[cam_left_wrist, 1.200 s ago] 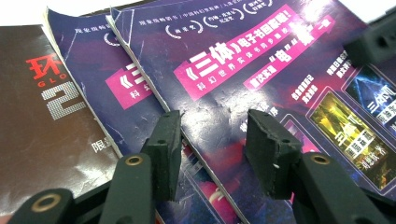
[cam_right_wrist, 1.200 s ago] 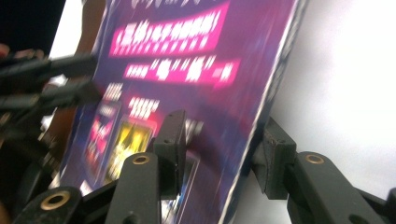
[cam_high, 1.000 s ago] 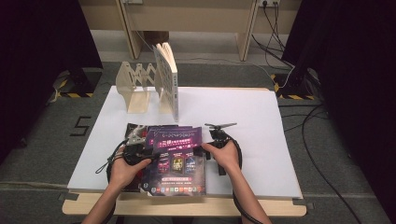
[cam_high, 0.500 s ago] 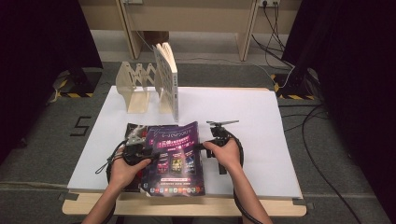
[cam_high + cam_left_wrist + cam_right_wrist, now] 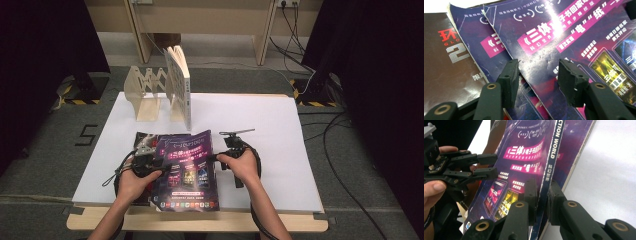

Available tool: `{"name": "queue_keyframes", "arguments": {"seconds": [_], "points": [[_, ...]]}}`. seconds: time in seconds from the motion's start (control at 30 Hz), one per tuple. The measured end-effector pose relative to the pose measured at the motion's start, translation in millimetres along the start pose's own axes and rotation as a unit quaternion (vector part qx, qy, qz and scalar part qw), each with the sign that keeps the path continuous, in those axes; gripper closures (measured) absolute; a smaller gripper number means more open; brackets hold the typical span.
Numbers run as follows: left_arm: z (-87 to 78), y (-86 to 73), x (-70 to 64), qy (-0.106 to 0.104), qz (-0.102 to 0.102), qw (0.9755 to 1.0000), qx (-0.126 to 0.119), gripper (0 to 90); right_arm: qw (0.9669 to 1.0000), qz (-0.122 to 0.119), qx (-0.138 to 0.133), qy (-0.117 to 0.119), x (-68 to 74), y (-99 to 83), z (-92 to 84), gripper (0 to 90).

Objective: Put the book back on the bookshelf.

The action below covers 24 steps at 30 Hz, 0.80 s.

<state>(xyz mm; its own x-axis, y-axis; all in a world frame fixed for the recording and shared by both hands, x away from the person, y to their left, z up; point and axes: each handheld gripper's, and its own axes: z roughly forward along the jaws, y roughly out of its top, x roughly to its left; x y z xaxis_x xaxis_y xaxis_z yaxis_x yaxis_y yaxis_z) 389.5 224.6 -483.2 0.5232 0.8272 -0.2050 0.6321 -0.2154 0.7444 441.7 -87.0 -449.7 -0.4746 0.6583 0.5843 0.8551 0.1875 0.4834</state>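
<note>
High view: top magazine [image 5: 187, 167] lies on a stack at the counter's [image 5: 280, 150] near edge w/ its long axis running away from the person, left gripper [image 5: 150, 161] over its left side and right gripper [image 5: 226, 156] at its right edge, the spine side, so the right hand is the one in position to lift. Left gripper view: jaws released and just been widening, hovering above the purple cover [image 5: 564, 37], nothing pinched. Right gripper view: jaws have just closed and are clenched on the magazine's spine edge [image 5: 551, 155], which runs straight ahead btwn them, w/ the left gripper [image 5: 492, 165] off across the cover.
</note>
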Motion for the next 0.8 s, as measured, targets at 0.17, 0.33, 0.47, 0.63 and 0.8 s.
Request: {"name": "queue_keyframes", "arguments": {"seconds": [0.17, 0.33, 0.47, 0.63, 0.8], "points": [[-0.5, -0.3, -0.1, 0.0, -0.002, 1.0, -0.001, 48.9, 0.9997, 0.014, -0.013, 0.016, 1.0, -0.3, -2.4, 83.2], [-2.4, -0.3, 2.4, -0.004, -0.009, 0.9999, -0.005, 45.6, 0.9987, 0.026, -0.03, 0.033, 4.3, 0.2, -4.0, 84.7], [-7.2, 0.9, 4.8, 0.001, -0.017, 0.9997, -0.018, 43.0, 0.9981, 0.021, -0.043, 0.038, 9.7, 1.6, -5.9, 84.9], [-15.8, 4.8, 5.8, 0.001, -0.026, 0.9988, -0.041, 40.8, 0.9975, 0.012, -0.056, 0.041, 17.6, 3.1, -8.6, 84.9], [-22.4, 7.9, 4.6, 0.001, -0.028, 0.9981, -0.055, 39.9, 0.9973, 0.004, -0.065, 0.035, 25.4, 6.6, -12.6, 84.9]]}}
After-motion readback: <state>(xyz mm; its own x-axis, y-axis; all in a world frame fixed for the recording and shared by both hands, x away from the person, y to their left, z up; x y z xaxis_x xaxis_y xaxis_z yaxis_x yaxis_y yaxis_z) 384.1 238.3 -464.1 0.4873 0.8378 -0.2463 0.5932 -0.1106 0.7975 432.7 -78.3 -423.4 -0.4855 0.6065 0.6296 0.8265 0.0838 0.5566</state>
